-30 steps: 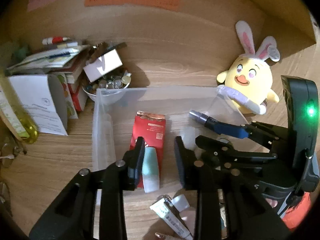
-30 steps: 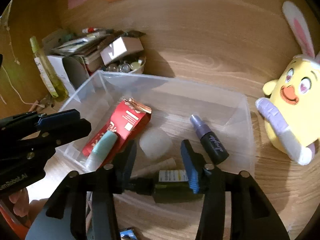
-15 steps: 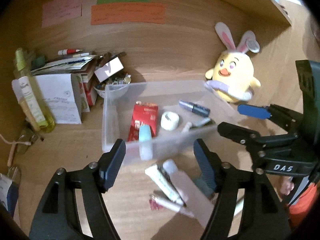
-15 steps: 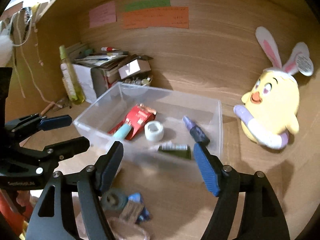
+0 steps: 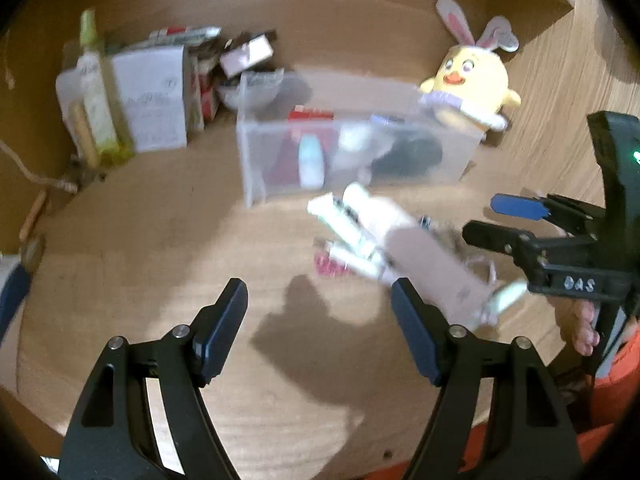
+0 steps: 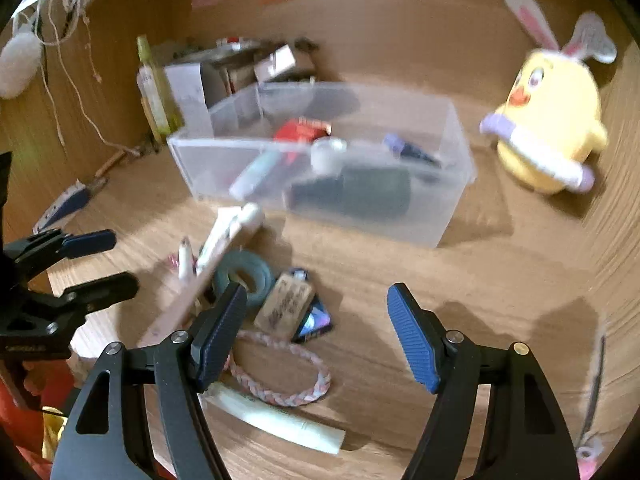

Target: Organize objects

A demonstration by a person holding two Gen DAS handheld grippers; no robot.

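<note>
We hold both grippers above the wooden worktop (image 5: 132,248), each with its jaws spread wide and nothing between them. The left gripper (image 5: 320,328) hangs over bare wood near the front edge; the right gripper (image 6: 316,332) hangs over the loose pile at the front.

The clear plastic bin (image 6: 452,204) sits toward the back of the worktop. Inside it we see a red carton (image 6: 302,130), a pale teal tube (image 6: 256,174) lying against it, a white roll of tape (image 6: 328,152), a purple-capped spray bottle (image 6: 408,148) and a dark bottle (image 6: 360,192) lying along the front wall. The blur keeps us from reading any labels.

In front of the bin, between it and the front edge, lies the pile of things not yet in it: a white tube (image 6: 236,228) touching a long beige strip (image 6: 180,308), a dark green tape roll (image 6: 244,276), a small tan card with print (image 6: 284,306) resting on a dark packet (image 6: 314,320), a braided pink-and-white loop (image 6: 280,372), and a cream tube (image 6: 276,420) nearest the front edge. The green roll touches the tip of the right gripper's left finger in the right wrist view.

A yellow chick plush with rabbit ears (image 5: 468,80) stands at the right of the bin, just beside its corner. At the back left corner stand a white box (image 5: 150,100), a yellow-green bottle (image 5: 96,92) and a bowl (image 5: 252,92) of small items.
</note>
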